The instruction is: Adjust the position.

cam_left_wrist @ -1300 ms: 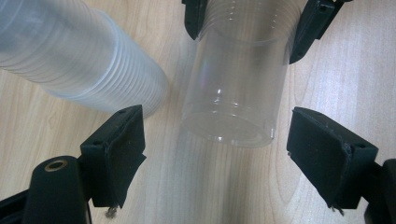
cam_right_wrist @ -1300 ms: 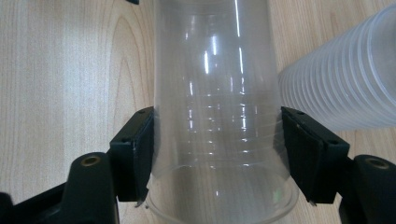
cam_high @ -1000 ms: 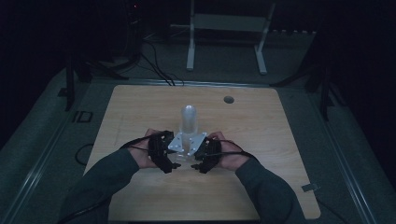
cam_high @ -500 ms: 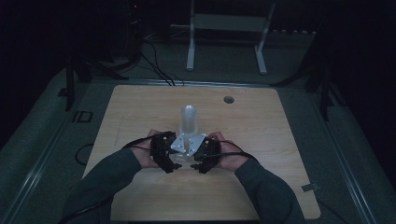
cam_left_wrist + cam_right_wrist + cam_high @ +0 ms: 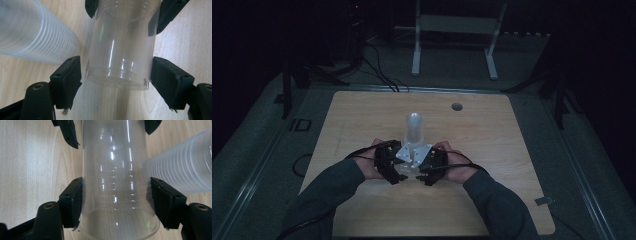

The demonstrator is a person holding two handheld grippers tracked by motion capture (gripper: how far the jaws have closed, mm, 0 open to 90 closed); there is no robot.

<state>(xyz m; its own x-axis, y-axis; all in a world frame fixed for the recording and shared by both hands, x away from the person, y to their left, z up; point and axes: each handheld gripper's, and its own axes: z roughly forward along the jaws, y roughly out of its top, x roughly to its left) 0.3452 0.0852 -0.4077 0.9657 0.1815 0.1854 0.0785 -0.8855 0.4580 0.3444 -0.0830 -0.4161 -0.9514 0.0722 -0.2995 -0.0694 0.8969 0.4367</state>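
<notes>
Two grippers meet over the near middle of the tabletop (image 5: 362, 120), each at one end of the same clear plastic cup (image 5: 117, 182). In the high view the left gripper (image 5: 398, 176) and the right gripper (image 5: 424, 178) nearly touch, with the tall stack of cups (image 5: 415, 127) standing just behind them.

In the right gripper view, the fingers (image 5: 73, 200) press on both sides of the cup near its wide rim, so this end is pinched. In the left gripper view, the cup (image 5: 122, 45) sits between fingers (image 5: 68, 77) that have just been closing in; the right pad is at the wall, but a narrow gap shows at the left pad, so this grip is judged not yet made.

The main risk is crushing. The wall is thin and already squeezed at one end; a second hard pinch could buckle or crack it. The cup may in fact be two nested ones, since ridges show through the wall in the right gripper view. If so, an uneven pull could make one slip out of a grip and drop onto the tabletop.

The stack (image 5: 32, 30) lies just beside the held cup in both gripper views. A sideways swing of either hand could knock it over and scatter the cups.
</notes>
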